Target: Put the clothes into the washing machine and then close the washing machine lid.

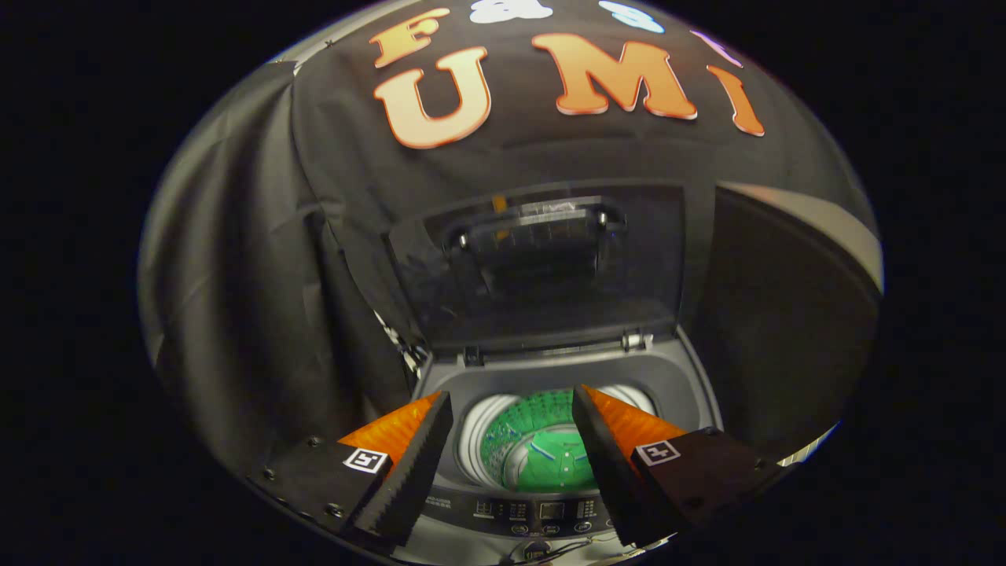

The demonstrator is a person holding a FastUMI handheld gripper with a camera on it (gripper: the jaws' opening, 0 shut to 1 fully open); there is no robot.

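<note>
Gripper view: gripper fingers spread, empty, above the washing machine; green garment inside the drum, lid upright.

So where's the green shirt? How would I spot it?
Find the washing machine standing against the black cloth wall, with its lid propped up at the back. Look down into the round white drum seen between the open gripper fingers. The green shirt lies inside it, the only bright green thing, with a little collar and white trim.
</note>
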